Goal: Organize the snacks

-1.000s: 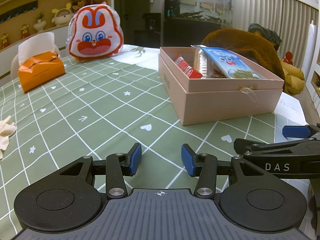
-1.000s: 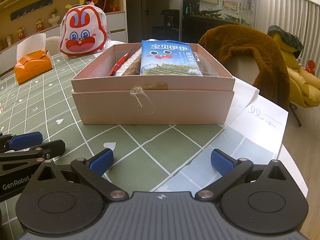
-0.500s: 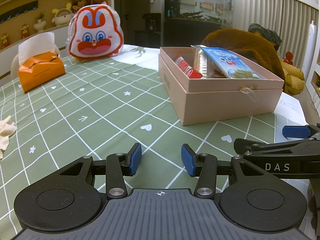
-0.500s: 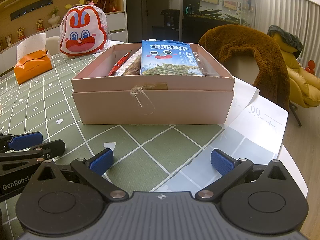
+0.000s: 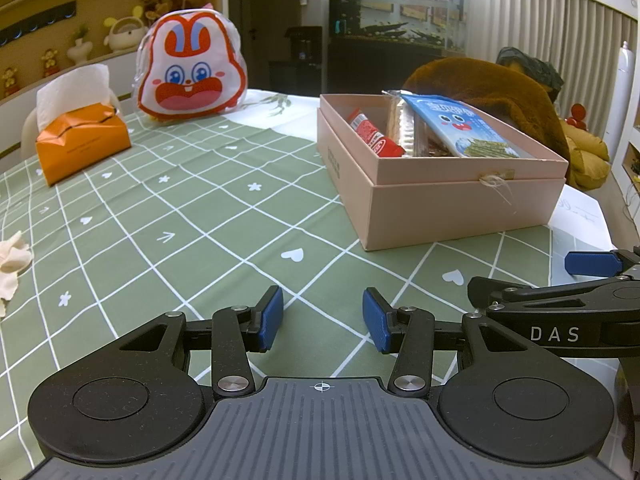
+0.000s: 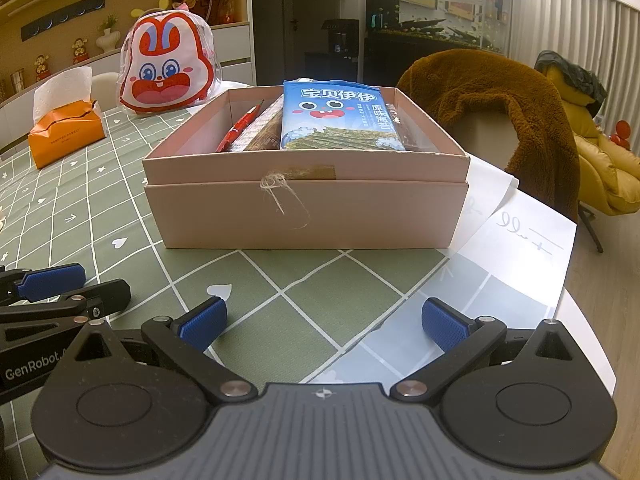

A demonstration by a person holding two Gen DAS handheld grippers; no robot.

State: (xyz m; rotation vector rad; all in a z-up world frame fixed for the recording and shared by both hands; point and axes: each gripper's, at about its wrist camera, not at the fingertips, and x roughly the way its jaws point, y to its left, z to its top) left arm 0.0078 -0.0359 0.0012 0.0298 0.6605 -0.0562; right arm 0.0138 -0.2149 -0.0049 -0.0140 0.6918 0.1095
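In the left wrist view, a crumpled tissue (image 5: 12,264) lies at the 9 o'clock edge of the table (image 5: 192,216). An orange tissue pack (image 5: 80,146) sits at 10 o'clock, and a rabbit bag (image 5: 192,68) stands at 11 o'clock. The left gripper (image 5: 322,318) hovers low over the green checked cloth, its jaws partly open and holding nothing. The pink box (image 5: 440,196) rests at 1 o'clock, open-topped, with a red snack (image 5: 370,136), a clear-wrapped snack (image 5: 402,128) and a blue seaweed pack (image 5: 460,126) inside, the blue pack leaning toward the far side. A brown coat (image 5: 492,92) hangs behind the box.

In the right wrist view, the box (image 6: 308,216) is at 12 o'clock, the seaweed pack (image 6: 340,118) propped up in it. The right gripper (image 6: 322,324) hangs near the table edge, jaws spread wide and empty. White paper (image 6: 520,248) lies under the box's right corner at 2 o'clock.
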